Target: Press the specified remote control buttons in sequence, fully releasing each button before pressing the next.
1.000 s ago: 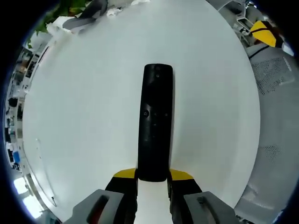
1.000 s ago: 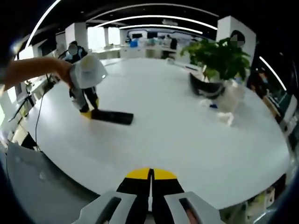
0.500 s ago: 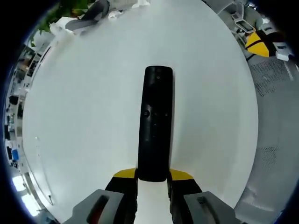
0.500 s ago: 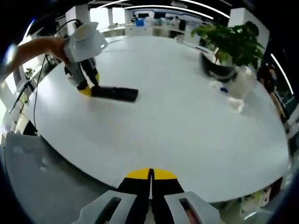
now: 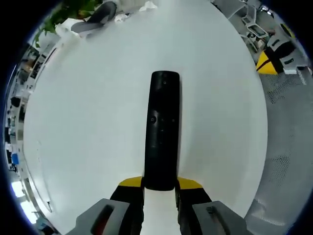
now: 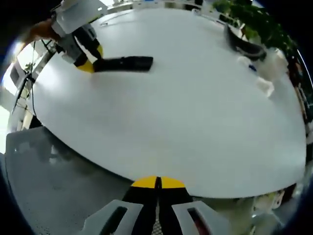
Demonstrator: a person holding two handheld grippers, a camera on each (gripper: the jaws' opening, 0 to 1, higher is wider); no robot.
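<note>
The long black plastic remote control (image 5: 162, 131) lies on the white table (image 5: 88, 122), its near end clamped by the left claw (image 5: 160, 188); the right claw (image 6: 157, 185) is closed, empty.

Broad white table (image 6: 195, 122), grey speckled floor (image 6: 63, 176), leafy potted plant (image 6: 254, 24)

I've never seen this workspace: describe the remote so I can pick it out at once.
Start with the big white table. Near one edge the left gripper grips the end of the remote, a long, slim black bar lying flat. It is the table's one dark object; the white clutter and potted plant are across the table.
</note>
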